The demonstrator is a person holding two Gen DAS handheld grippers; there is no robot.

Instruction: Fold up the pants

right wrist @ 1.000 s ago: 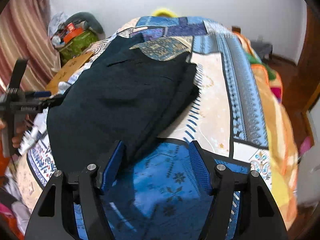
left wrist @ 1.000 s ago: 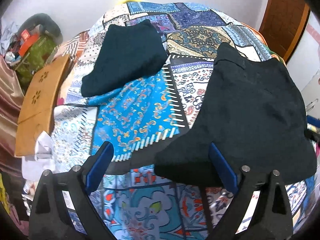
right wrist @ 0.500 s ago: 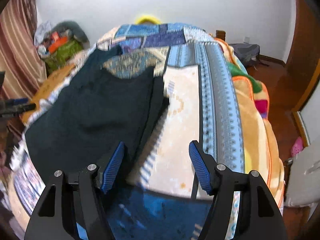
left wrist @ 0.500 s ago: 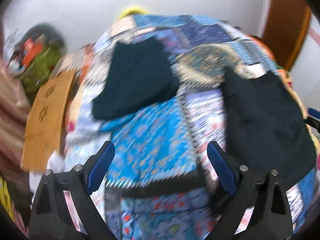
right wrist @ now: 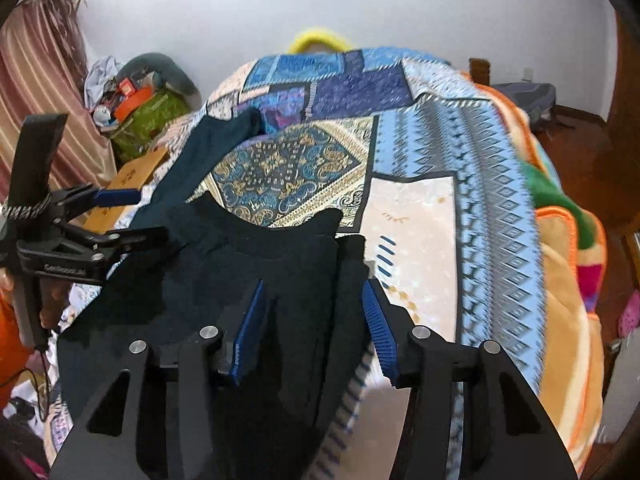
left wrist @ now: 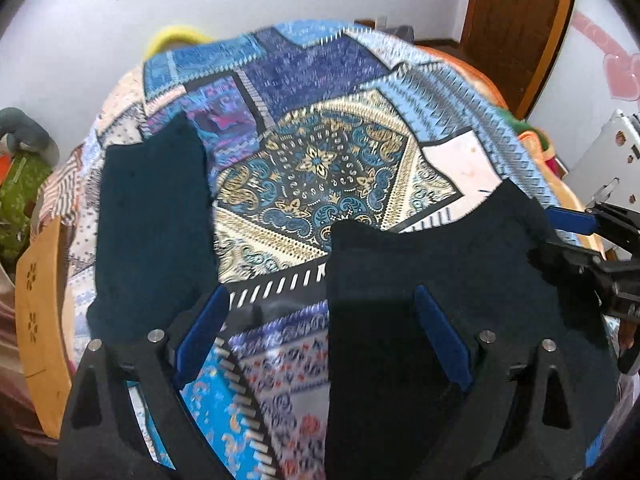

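Observation:
Dark pants (left wrist: 432, 264) lie spread on the patterned bedspread (left wrist: 320, 168), at the near right in the left wrist view; the same pants (right wrist: 256, 272) fill the near middle of the right wrist view. My left gripper (left wrist: 320, 332) is open over the pants' left edge, its right finger above the cloth. My right gripper (right wrist: 312, 328) is open with both fingers over the pants' right edge. The left gripper also shows at the left of the right wrist view (right wrist: 120, 216), and the right gripper at the right edge of the left wrist view (left wrist: 576, 232).
A second dark folded garment (left wrist: 152, 220) lies on the bed's left side. A wooden board (left wrist: 36, 304) and a green bag with clutter (right wrist: 148, 116) stand left of the bed. An orange blanket (right wrist: 568, 288) hangs off the right side.
Both grippers moved forward along the bed toward the pants' far end. The right gripper's fingers now sit over the pants' right edge; both stay open.

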